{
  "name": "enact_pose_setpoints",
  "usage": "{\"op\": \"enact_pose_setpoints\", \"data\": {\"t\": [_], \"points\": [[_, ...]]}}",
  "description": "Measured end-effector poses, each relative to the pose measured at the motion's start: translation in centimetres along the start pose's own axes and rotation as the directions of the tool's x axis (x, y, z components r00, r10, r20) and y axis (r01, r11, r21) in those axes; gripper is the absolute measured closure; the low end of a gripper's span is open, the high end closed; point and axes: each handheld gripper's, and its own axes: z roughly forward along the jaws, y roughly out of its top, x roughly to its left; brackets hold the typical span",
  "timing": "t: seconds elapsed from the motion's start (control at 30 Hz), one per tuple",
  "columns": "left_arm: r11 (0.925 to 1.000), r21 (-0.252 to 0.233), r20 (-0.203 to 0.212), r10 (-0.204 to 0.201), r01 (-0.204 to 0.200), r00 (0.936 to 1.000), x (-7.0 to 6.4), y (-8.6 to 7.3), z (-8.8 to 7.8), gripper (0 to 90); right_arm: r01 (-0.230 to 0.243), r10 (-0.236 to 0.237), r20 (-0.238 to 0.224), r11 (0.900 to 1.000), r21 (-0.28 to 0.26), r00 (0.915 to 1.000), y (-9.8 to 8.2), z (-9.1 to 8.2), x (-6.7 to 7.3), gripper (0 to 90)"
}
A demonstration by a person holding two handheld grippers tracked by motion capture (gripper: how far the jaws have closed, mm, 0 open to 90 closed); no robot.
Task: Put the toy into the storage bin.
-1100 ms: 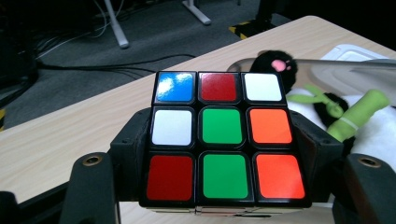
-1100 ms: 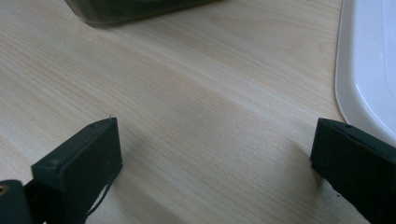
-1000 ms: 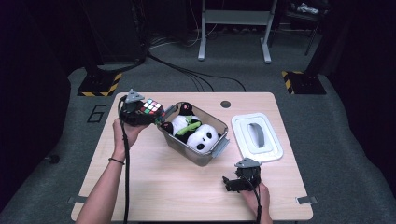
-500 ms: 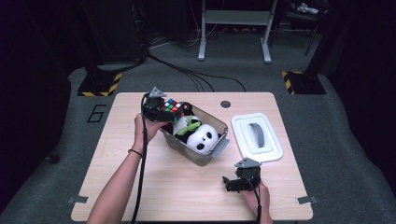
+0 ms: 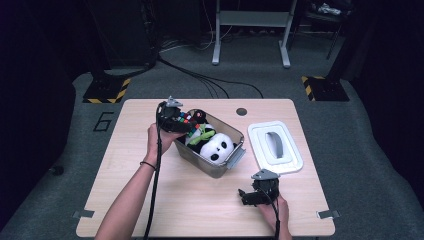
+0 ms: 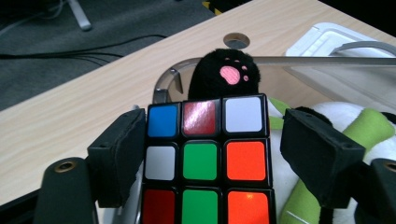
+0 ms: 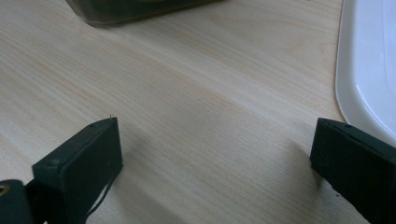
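A Rubik's cube [image 6: 201, 161] sits between the jaws of my left gripper [image 6: 208, 154], over the near-left end of the clear plastic bin [image 5: 235, 156]. The jaws have just been opening: the left pad is still beside the cube and a gap shows at the right pad. In the high view the left gripper [image 5: 184, 123] hangs over the bin's left corner with the cube [image 5: 186, 119] under it. A panda plush [image 5: 218, 147] and a green soft toy [image 6: 348, 135] lie in the bin. My right gripper [image 5: 246, 196] rests open on the table, with nothing between its jaws [image 7: 215, 158].
The bin's white lid [image 5: 276, 146] lies flat on the table to the right of the bin, and its edge [image 7: 369, 60] is close to my right gripper. A cable hole [image 5: 241, 111] is in the table behind the bin. The panda's black paw [image 6: 224, 74] sticks up beyond the cube.
My left gripper carried the cube from the table's left side to the right and down into the bin's left end. The right gripper has not moved.
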Motion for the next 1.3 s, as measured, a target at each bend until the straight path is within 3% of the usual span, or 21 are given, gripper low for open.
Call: {"op": "enact_pose_setpoints", "data": {"t": [0.1,0.13,0.2,0.33,0.53,0.7,0.8,0.9,1.07,1.2,1.3], "points": [[0.9991,-0.011,-0.055,0.042,-0.042,0.9976,-0.6,0.2,-0.5,29.4,0.0,0.0,0.0,1.0,0.0,1.0,0.0,0.0,0.0,1.4],[0.9985,-0.021,-0.054,0.05,-0.051,0.9973,-0.8,0.3,-0.6,31.0,-0.001,0.001,0.0,1.0,0.001,1.0,0.0,0.0,0.0,1.4],[0.9961,-0.012,-0.061,0.086,-0.087,0.9944,-1.1,0.4,-0.6,42.3,0.006,-0.006,0.0,1.0,0.001,1.0,0.0,0.0,0.0,1.4],[0.9911,0.022,-0.066,0.132,-0.131,0.989,-1.6,0.7,-0.1,44.8,0.0,0.0,0.0,1.0,0.0,1.0,0.0,0.0,0.0,1.4],[0.9872,0.044,-0.04,0.155,-0.153,0.9871,-1.5,0.6,0.3,44.6,0.0,0.0,0.0,1.0,0.0,1.0,0.0,0.0,0.0,1.5],[0.9923,0.031,-0.008,0.12,-0.12,0.9928,-1.5,0.2,1.3,45.4,0.0,0.0,0.0,1.0,0.0,1.0,0.0,0.0,0.0,1.5],[0.9922,0.023,-0.014,0.123,-0.122,0.9923,-1.6,0.1,1.5,45.5,-0.001,0.001,0.0,1.0,0.0,1.0,0.0,0.0,0.0,1.5],[0.9924,0.022,-0.014,0.122,-0.121,0.9925,-1.5,0.2,1.3,45.7,0.0,0.0,-0.001,1.0,0.0,1.0,0.0,0.0,0.0,1.5],[0.997,-0.026,-0.02,0.072,-0.073,0.9972,-1.2,0.3,0.5,44.7,-0.002,0.002,-0.001,1.0,0.001,1.0,0.0,0.0,0.0,1.5],[0.9989,-0.039,-0.025,0.027,-0.028,0.9993,-0.9,0.5,-0.1,30.4,-0.002,0.002,-0.001,1.0,0.0,1.0,0.0,0.0,0.0,1.5],[0.9987,-0.051,-0.024,-0.003,0.001,0.9997,-0.5,0.4,-1.1,25.0,-0.002,0.002,-0.001,1.0,0.001,1.0,0.0,0.0,0.0,1.5]]}}
